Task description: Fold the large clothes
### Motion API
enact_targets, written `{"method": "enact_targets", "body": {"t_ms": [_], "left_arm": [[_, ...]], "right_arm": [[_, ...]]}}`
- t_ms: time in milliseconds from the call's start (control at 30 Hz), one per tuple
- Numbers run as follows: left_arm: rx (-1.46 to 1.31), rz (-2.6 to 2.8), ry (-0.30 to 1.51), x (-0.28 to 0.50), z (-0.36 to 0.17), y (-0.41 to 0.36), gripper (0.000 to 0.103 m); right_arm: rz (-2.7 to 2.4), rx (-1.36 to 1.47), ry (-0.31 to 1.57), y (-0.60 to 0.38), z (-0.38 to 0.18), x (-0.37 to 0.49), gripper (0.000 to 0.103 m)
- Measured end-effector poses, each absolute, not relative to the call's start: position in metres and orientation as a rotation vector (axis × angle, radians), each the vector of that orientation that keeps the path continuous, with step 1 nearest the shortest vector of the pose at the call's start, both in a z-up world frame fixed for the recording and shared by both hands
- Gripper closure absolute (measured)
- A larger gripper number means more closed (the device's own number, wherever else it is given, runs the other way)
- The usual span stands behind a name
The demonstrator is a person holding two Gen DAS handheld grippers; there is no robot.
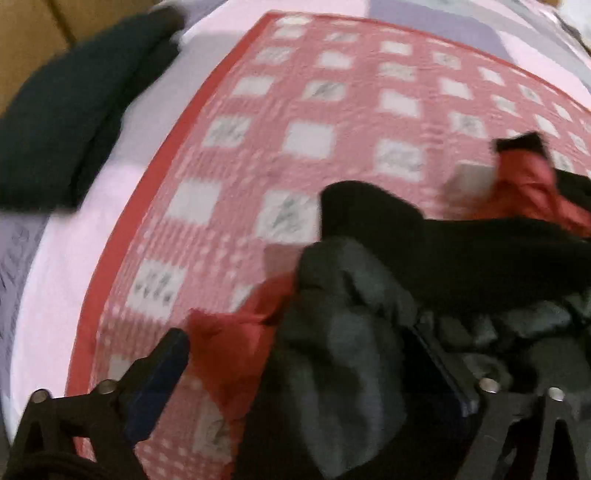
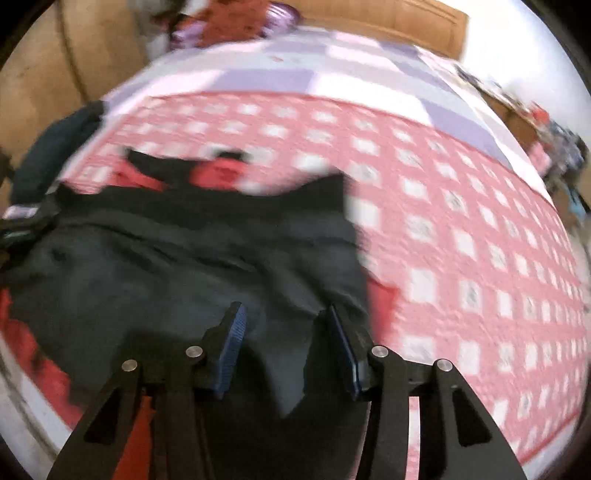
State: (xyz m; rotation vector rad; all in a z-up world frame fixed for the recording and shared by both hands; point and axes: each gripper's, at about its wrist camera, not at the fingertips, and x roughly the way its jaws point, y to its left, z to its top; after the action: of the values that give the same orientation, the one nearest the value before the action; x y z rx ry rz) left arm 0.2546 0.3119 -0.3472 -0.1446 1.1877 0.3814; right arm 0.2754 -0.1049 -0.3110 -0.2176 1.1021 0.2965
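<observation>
A large dark grey jacket (image 1: 354, 362) with a red lining (image 1: 229, 350) lies bunched on the bed. In the left wrist view my left gripper (image 1: 301, 332) stands wide open over its edge; cloth lies between the fingers (image 1: 166, 354), but the pads do not press it. The right wrist view shows the same jacket (image 2: 166, 266) spread to the left and centre, its red lining (image 2: 221, 173) showing at the far side. My right gripper (image 2: 284, 308) is shut on a thick fold of the jacket near its right edge, and a flap hangs between the blue pads (image 2: 231, 347).
A red-and-white checked blanket (image 1: 295, 110) (image 2: 461, 240) covers the bed over a pink and lilac sheet (image 2: 258, 77). Another dark garment (image 1: 66, 118) (image 2: 51, 155) lies at the blanket's left edge. Wooden furniture (image 2: 388, 22) stands behind, and clutter (image 2: 561, 147) at the far right.
</observation>
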Motion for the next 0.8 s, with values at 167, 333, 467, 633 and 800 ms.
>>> {"method": "enact_targets", "body": {"t_ms": [167,333,467,633,800], "left_arm": [[-0.137,0.390,1.180,0.262,-0.344,0.318,0.000],[-0.266,0.313,1.096,0.255,-0.310,0.316,0.006],[-0.228,0.281,1.096,0.242,-0.301,0.302,0.006],[-0.198,0.274,1.123,0.211,-0.295,0.290,0.005],[-0.174,0.247,1.147,0.196,-0.298,0.272,0.005]], "right_arm": [[0.211,-0.166,1.176,-0.137,-0.338,0.314,0.042],[0.174,-0.157,1.117,-0.142,-0.318,0.309,0.041],[0.157,-0.184,1.104,-0.155,-0.313,0.265,0.041],[-0.052,-0.093,1.235,-0.205,-0.334,0.247,0.041],[0.148,-0.110,1.100,-0.148,-0.297,0.245,0.041]]}}
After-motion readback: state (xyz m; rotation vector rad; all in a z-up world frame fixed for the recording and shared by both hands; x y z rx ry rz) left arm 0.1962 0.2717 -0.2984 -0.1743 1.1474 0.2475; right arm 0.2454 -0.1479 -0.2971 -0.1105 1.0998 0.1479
